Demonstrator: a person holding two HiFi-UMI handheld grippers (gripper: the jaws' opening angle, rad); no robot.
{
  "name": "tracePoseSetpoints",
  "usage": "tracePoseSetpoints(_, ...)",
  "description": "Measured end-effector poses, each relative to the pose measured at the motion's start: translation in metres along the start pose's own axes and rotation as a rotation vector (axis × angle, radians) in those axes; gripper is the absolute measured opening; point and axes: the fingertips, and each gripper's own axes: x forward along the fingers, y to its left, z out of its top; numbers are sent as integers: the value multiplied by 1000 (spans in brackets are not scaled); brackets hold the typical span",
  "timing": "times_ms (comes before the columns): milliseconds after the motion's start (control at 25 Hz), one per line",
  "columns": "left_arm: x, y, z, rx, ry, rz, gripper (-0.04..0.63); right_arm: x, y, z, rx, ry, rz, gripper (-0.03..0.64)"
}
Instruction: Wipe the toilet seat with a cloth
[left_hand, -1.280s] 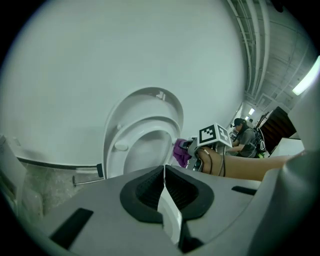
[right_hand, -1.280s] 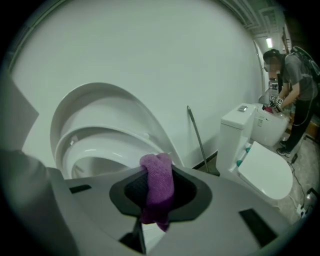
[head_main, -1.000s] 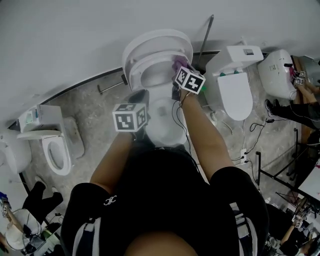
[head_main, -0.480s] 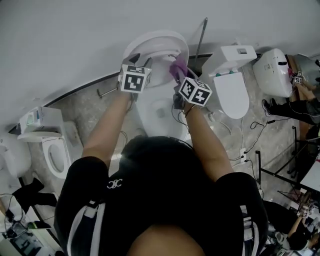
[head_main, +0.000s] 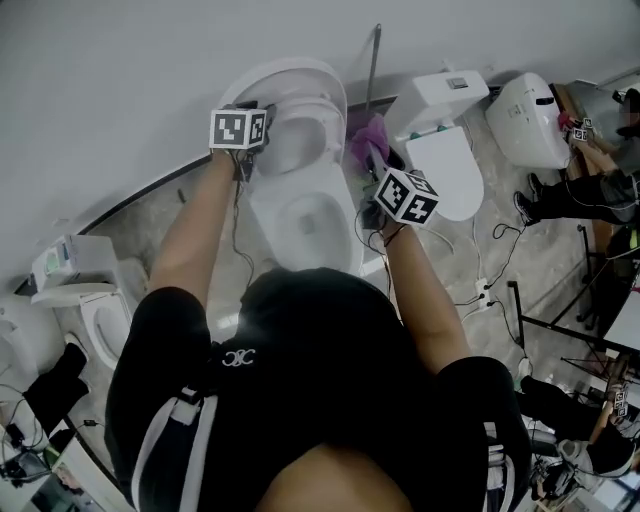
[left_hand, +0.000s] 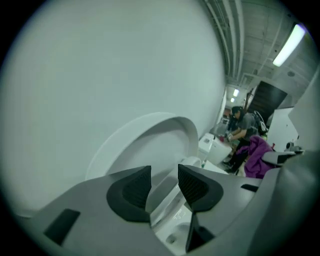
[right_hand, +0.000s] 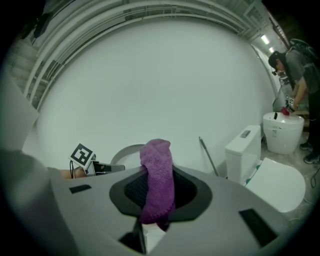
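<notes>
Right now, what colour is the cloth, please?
The cloth is purple, clearest in the right gripper view.

Grey wall (head_main: 120, 70) behind, mottled floor (head_main: 140, 225). Metal rod (head_main: 373, 62) leaning on wall. Just rt of rod: 2nd toilet (head_main: 447, 175), lid down, tank (head_main: 437, 98) at wall. Far rt: 3rd white unit (head_main: 527, 118), person (head_main: 590, 190) beside it. Loose cables (head_main: 487, 292) on floor. Lower left: another toilet (head_main: 100, 310).
</notes>
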Motion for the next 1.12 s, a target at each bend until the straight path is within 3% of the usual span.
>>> tracePoseSetpoints(240,6,5,3,-37,-23,82,173,-13,-17,-12,0,31,2,80)
tracePoseSetpoints(520,10,10,0,-200,-2,133,164,-20,-30,-16,-7,53,24,80)
tracePoseSetpoints(640,11,5,0,-269,-6,137,109,-22,-35,-16,-11,63,38,80)
tracePoseSetpoints(720,12,-2,1,-268,-7,161,54,-26,-40,-15,-16,69,48,80)
tracePoseSetpoints(840,12,-8,1,-250,-13,208,38,-33,-48,-14,-26,71,56,80)
tracePoseSetpoints(1120,-3,-21,-14,-351,9,169,9,-53,-71,-23,-29,92,63,80)
